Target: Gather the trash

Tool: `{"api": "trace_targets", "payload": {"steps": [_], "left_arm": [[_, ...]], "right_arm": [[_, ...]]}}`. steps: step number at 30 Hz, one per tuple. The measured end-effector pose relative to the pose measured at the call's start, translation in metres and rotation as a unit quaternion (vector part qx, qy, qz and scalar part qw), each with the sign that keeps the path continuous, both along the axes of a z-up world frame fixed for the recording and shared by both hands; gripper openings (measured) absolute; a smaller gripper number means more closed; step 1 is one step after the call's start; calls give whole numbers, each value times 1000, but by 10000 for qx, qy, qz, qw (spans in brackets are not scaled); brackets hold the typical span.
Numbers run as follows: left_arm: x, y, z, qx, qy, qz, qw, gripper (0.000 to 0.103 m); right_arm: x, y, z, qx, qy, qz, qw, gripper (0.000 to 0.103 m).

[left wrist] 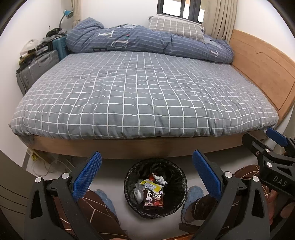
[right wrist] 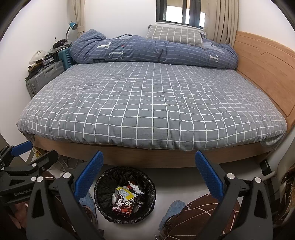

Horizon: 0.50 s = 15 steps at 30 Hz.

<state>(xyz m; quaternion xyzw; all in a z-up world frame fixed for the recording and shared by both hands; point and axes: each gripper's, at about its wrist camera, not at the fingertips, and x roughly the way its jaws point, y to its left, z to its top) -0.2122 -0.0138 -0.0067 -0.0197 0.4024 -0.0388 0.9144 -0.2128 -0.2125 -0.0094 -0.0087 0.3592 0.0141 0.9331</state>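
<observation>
Bedroom floor beside the bed (left wrist: 143, 88): both the left gripper (left wrist: 147, 177) and right gripper (right wrist: 149, 177) are held wide and empty above the trash-filled bin (left wrist: 129, 192), which could be tipped if clipped by a lowered finger.

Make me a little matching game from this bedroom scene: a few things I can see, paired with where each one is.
Things:
1. brown carton
2. checked pillow
3. blue lamp
4. grey suitcase

Places:
A. on the floor beside the bed's far left side
B. in the black bin on the floor
C. on top of the folded blue quilt, under the window
D. in the far left corner, above the clutter

Pairs: 1-B, 2-C, 3-D, 4-A
</observation>
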Motion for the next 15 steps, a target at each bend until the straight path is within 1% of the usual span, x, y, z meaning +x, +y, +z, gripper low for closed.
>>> {"api": "trace_targets", "payload": {"steps": [15], "left_arm": [[3, 3, -1, -52, 29, -61, 10000, 97]], "right_arm": [[0, 3, -2, 3, 12, 18, 10000, 96]]}}
